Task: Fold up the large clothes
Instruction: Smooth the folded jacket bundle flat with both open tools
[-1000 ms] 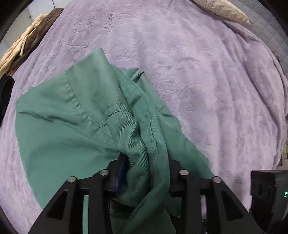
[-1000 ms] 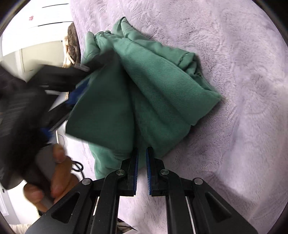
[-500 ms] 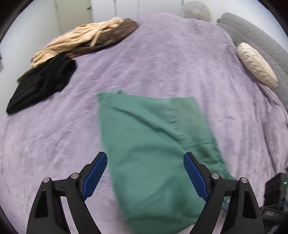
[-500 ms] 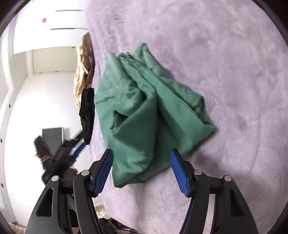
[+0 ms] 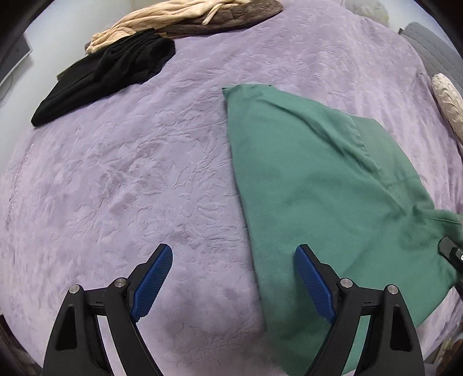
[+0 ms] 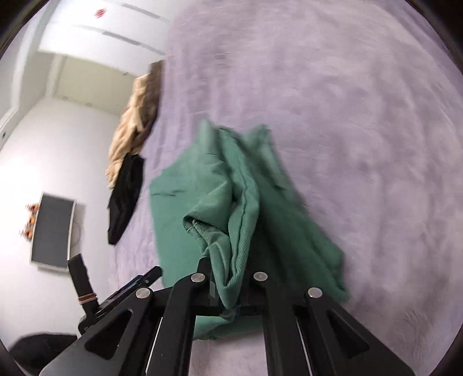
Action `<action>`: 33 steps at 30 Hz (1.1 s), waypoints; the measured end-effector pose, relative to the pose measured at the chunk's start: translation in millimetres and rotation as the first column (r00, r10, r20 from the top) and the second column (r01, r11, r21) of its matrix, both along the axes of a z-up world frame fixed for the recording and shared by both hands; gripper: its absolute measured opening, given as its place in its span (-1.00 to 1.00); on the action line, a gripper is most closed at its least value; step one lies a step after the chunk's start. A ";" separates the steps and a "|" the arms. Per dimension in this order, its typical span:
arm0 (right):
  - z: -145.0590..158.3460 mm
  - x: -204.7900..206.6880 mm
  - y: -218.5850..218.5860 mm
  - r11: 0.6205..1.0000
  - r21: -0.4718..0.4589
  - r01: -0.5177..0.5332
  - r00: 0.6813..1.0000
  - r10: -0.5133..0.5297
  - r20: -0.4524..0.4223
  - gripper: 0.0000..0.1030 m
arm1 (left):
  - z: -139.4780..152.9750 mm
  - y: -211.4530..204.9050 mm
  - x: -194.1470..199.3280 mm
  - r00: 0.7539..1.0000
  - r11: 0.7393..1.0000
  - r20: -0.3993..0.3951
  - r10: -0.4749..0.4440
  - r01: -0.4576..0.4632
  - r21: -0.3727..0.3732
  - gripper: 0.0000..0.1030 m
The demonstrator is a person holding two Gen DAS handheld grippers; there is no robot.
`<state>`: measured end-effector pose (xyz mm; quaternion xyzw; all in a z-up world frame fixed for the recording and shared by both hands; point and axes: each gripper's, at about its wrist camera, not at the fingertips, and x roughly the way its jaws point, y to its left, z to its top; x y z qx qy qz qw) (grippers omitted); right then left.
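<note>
One green garment [image 5: 324,191] lies on the purple bedspread [image 5: 130,179], and three more garments sit together at the far left edge: one black [image 5: 107,69], one beige [image 5: 162,17], one brown [image 5: 231,17]. One cushion [image 5: 448,101] rests at the right edge. There are two grippers. The left gripper [image 5: 233,277] hangs over the bedspread with its blue pads wide apart and nothing between them; its right pad is over the green garment's near left edge, its left pad over bare spread. The right gripper [image 6: 231,292] has its fingers closed tight on a bunched fold of the green garment [image 6: 237,208] at its near right corner, lifting that fold off the spread. Broad open spread lies left of the green garment, between it and the black one. Half a second ago both grippers were spread wide and empty; now the right one has clamped the cloth, and the left has shifted leftward off the garment.
</note>
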<state>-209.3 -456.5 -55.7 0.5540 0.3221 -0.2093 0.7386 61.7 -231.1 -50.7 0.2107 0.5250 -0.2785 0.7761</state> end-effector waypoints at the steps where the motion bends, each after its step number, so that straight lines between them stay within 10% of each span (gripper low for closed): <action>1: -20.0 -10.1 -0.7 0.998 0.059 0.035 0.999 -0.033 -0.037 -0.91 | -0.9 -4.9 -4.2 1.000 1.000 0.008 -0.026 0.026 0.013 0.70; 8: -92.2 -45.5 7.2 0.937 0.319 0.141 0.990 -0.138 -0.034 -0.88 | -27.0 -21.1 -22.0 0.987 0.988 0.089 -0.134 0.126 0.095 1.00; 15: -2.5 -41.9 -5.8 1.000 -0.004 -0.017 0.996 0.016 -0.087 -0.65 | -6.8 -3.1 -15.1 0.992 0.990 0.062 -0.108 0.101 0.103 1.00; 20: 29.9 28.0 -31.5 0.971 -0.166 -0.174 0.982 0.159 -0.101 -0.06 | 4.4 4.2 -25.9 0.997 0.996 0.011 -0.076 0.075 0.041 1.00; 24: 24.3 90.4 -37.7 0.923 -0.235 -0.304 0.948 0.270 -0.166 -0.77 | -11.7 0.1 -51.6 0.995 0.992 -0.015 -0.097 0.098 0.080 1.00; 30: -34.0 121.9 -57.2 0.904 -0.211 -0.372 0.889 0.282 -0.360 -1.00 | -29.3 13.3 -66.1 0.997 0.995 -0.055 -0.060 0.064 0.072 1.00; 33: -56.2 113.7 -73.4 0.943 -0.132 -0.305 0.914 0.251 -0.319 -1.00 | -30.1 14.6 -65.8 0.996 0.996 -0.075 -0.052 0.057 0.065 1.00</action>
